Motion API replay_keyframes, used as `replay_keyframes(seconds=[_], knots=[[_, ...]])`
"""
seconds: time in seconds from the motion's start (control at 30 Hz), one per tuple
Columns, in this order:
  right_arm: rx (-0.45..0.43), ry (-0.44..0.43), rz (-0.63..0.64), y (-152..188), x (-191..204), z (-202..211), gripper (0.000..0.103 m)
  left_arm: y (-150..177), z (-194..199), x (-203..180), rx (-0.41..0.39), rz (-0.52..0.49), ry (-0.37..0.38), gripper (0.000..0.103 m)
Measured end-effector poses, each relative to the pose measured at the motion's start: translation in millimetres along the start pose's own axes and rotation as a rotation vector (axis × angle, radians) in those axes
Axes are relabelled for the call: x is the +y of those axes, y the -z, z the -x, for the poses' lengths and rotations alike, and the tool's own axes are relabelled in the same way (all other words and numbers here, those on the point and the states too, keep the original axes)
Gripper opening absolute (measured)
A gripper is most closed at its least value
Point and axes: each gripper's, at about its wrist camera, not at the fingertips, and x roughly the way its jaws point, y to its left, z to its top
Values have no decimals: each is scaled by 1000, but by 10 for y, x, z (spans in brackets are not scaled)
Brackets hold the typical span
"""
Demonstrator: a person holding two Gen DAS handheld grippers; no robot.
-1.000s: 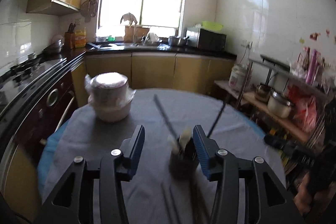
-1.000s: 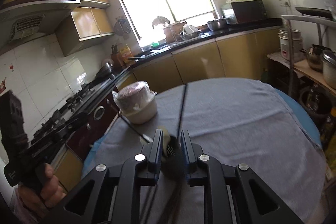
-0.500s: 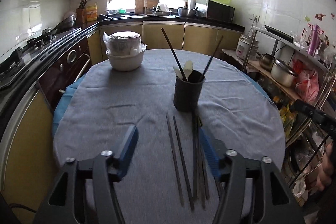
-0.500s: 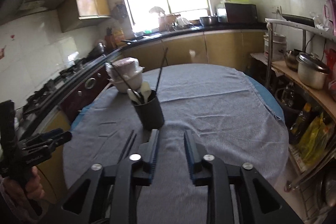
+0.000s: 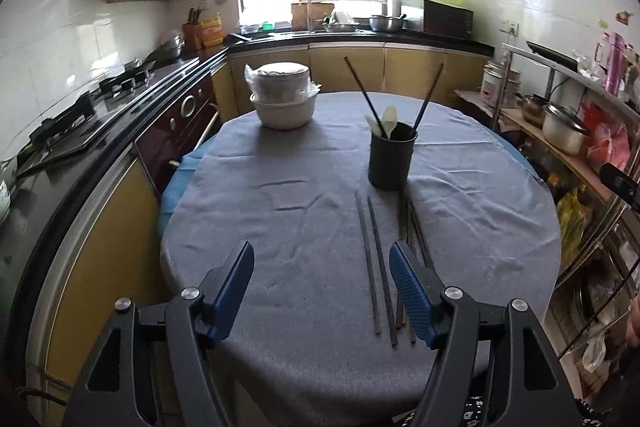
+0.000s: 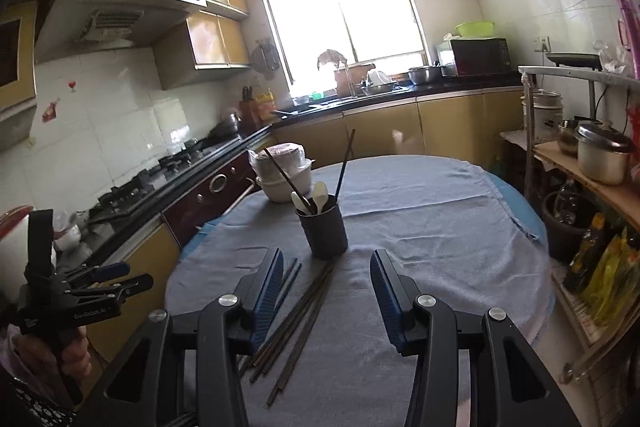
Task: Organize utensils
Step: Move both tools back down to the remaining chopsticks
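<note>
Right wrist view: right gripper (image 6: 328,287) is spread wide and empty above the loose chopsticks (image 6: 308,311), which lie on the grey tablecloth (image 6: 440,239) directly below and between its fingers, just short of the dark utensil cup (image 6: 325,231). Recommended: descend squarely, pinch one stick mid-length, lift level. Left gripper (image 5: 322,287) is likewise spread, empty.

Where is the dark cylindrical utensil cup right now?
The dark cylindrical utensil cup stands upright on the grey tablecloth, right of the stacked white bowls, just beyond the loose chopsticks.
</note>
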Motion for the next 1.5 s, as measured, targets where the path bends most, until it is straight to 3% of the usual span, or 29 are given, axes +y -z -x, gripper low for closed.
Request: replay_keyframes(seconds=[0.17, 0.47, 0.53, 0.7, 0.93, 1.3, 1.4, 1.5], knots=[[11, -41, -44, 16, -28, -65, 48, 3, -65, -38, 19, -3, 0, 71], [184, -49, -127, 155, -71, -598, 47, -67, -413, 26, 45, -4, 18, 71], [230, -51, -139, 160, -56, -787, 42, -76, -550, 55, 61, 6, 34, 71], [326, -14, -129, 204, 40, -1233, 38, 41, -910, 84, 145, 40, 77, 71], [492, 14, -113, 570, 180, -1867, 27, 374, -1173, 21, 267, 39, 118, 71], [623, 125, -24, 859, 256, -2492, 21, 405, -1260, 11, 290, 27, 140, 71], [625, 142, 4, 865, 290, -2513, 20, 392, -1273, -30, 288, 14, 150, 71], [619, 211, 43, 864, 249, -2498, 19, 401, -1310, -100, 300, -10, 171, 71]])
